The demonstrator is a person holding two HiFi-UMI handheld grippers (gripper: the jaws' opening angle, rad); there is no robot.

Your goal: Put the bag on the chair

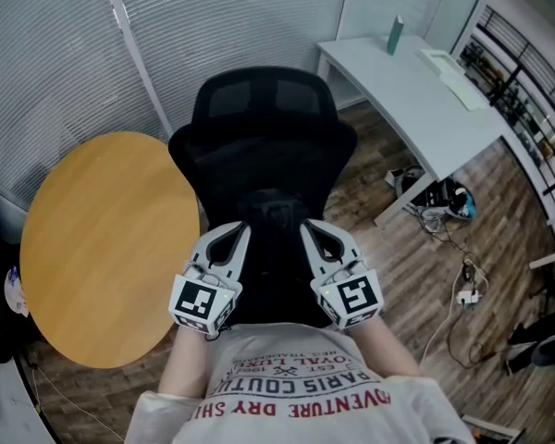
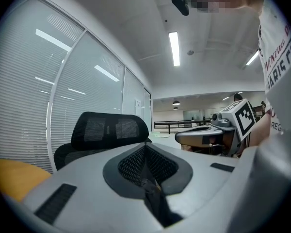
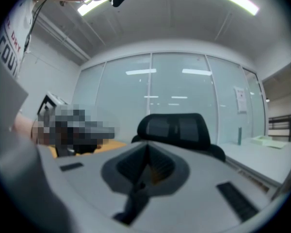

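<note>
Seemingly the dark bag (image 1: 277,215) already rests on the black office chair (image 1: 264,109) seat, though black on black blurs its outline. Left gripper (image 1: 238,233) and right gripper (image 1: 313,230), both pinched shut and empty, flank it level, perhaps steadying it.

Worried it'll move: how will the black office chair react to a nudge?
The black office chair probably rolls or swivels; its base is hidden, but the wood floor looks smooth. Its mesh back likely flexes slightly.
</note>
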